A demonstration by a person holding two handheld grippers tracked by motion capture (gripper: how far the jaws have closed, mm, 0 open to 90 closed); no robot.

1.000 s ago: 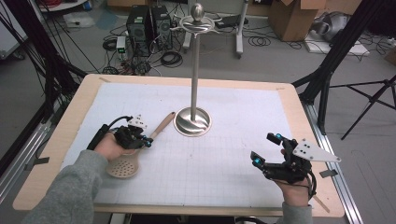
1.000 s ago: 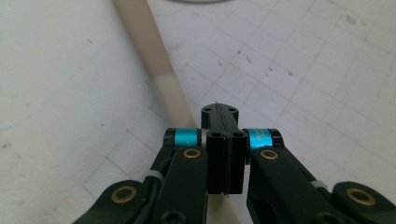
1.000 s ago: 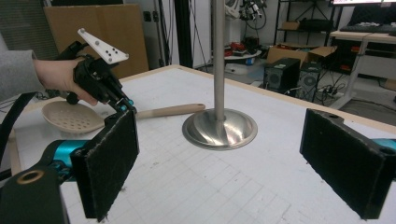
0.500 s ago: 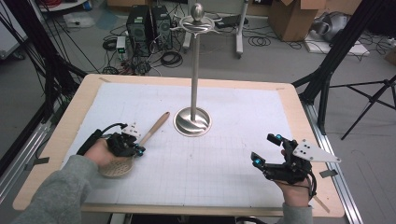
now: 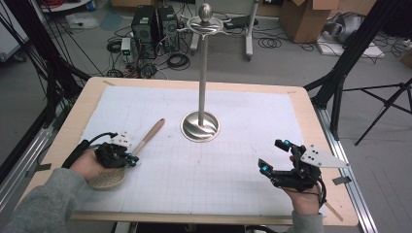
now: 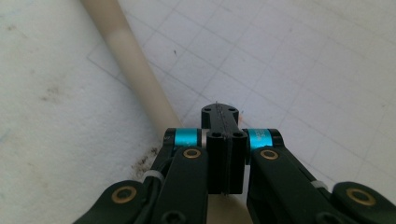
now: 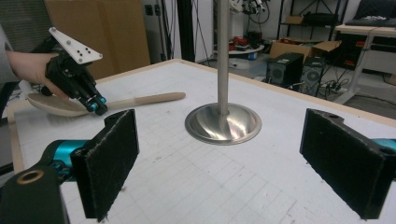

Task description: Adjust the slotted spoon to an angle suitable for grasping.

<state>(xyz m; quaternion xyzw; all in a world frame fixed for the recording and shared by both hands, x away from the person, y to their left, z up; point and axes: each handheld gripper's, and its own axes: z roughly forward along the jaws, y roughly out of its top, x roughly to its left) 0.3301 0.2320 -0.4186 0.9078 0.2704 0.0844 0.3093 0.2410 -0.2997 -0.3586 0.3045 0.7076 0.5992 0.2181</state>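
Pinching the wooden spoon (image 5: 127, 155) by its handle in the left gripper (image 5: 130, 160), bowl flat on the table (image 5: 233, 194) left of the stand (image 5: 200, 127), I held the right gripper (image 5: 272, 156) wide, ready to assist.

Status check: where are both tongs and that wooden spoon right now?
Left tongs shut beside wooden spoon handle. Right tongs open, off the mat. Metal stand beyond, apart.

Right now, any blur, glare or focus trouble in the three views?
High view: soft, evenly lit; mild sheen on the metal stand's base. Left gripper view: the shut left gripper is sharp, the wooden spoon handle blurs toward the top. Right gripper view: near fingers slightly soft, bright reflections on the base.
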